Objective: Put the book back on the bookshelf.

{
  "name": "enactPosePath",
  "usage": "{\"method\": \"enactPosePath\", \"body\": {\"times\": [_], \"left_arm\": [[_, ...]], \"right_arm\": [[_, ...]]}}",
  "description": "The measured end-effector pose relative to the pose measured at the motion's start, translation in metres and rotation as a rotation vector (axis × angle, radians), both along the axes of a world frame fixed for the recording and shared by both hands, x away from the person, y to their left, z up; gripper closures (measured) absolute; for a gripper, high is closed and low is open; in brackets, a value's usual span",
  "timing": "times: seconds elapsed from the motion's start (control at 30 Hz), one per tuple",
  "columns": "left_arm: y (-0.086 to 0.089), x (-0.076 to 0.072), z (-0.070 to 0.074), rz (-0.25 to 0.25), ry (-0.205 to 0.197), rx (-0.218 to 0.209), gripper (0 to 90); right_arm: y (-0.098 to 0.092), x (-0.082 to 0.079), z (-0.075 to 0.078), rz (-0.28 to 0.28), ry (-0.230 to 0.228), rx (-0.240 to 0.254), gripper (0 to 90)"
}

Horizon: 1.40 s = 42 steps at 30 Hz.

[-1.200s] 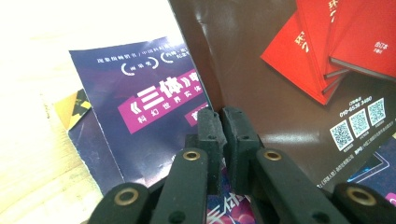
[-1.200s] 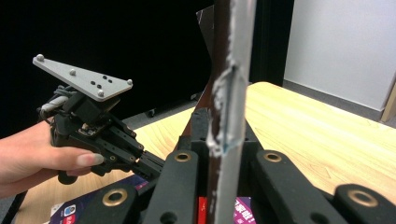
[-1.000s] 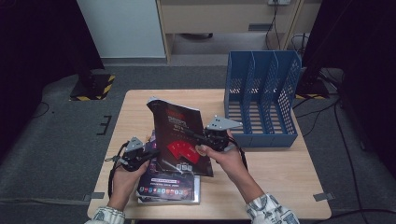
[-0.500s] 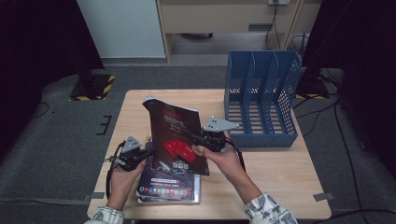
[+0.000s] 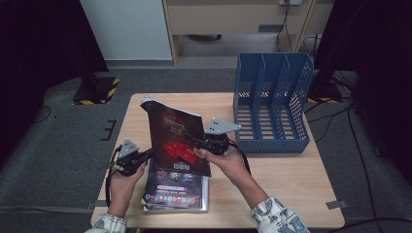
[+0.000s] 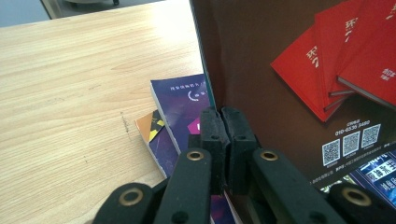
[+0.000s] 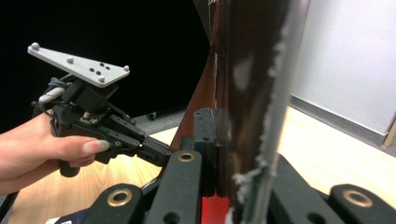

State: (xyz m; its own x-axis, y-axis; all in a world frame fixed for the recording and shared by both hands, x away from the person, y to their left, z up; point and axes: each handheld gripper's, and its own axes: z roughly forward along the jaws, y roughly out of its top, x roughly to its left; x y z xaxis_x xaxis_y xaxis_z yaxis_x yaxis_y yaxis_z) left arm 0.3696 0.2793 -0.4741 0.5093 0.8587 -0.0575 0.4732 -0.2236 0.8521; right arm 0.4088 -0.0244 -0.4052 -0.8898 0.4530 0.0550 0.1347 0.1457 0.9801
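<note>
At table centre in the high view, my right gripper point(image 5: 194, 141) clamps a dark magazine point(image 5: 176, 138), tilted upright, long axis toward 11 o'clock. In the left gripper view, my left gripper point(image 6: 222, 122) has its jaws together beside the stack point(image 6: 175, 116). In the right gripper view, the jaws pinch the magazine edge-on.

File rack point(image 5: 272, 102) on the table's point(image 5: 291, 170) far right part, stack of magazines point(image 5: 176, 191) at its near edge, a magazine point(image 5: 177, 138) held upright above the stack, left gripper point(image 5: 148, 154) just left of it, right gripper point(image 5: 197, 141) at its right, between magazine and rack
</note>
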Motion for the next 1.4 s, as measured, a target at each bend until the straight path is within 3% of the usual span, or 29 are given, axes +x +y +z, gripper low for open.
{"method": "enactPosePath", "body": {"times": [0.13,0.23,0.53,0.8,1.1,1.23,1.4], "left_arm": [[0.001,-0.003,0.001,-0.006,-0.01,-0.004,87.9],[0.003,-0.007,0.002,-0.012,-0.01,-0.003,87.9],[0.003,-0.009,0.003,-0.019,-0.02,0.01,87.9],[0.003,-0.01,0.003,-0.018,-0.027,0.009,87.9],[0.002,-0.009,0.003,-0.017,-0.028,0.011,87.9],[0.002,-0.01,0.003,-0.016,-0.029,0.01,87.9],[0.002,-0.011,0.004,-0.018,-0.036,0.008,87.9]], "right_arm": [[-0.002,-0.004,-0.002,0.003,-0.001,0.003,82.4],[0.002,-0.005,-0.002,-0.01,-0.02,-0.027,76.8],[0.01,-0.007,0.005,0.032,-0.05,-0.039,77.1],[0.005,0.001,0.016,0.015,-0.025,0.02,76.3],[0.004,0.005,0.025,-0.008,-0.017,0.052,73.3],[0.004,0.009,0.028,-0.016,-0.006,0.05,75.0],[0.001,0.008,0.029,-0.047,-0.015,0.028,84.6]]}}
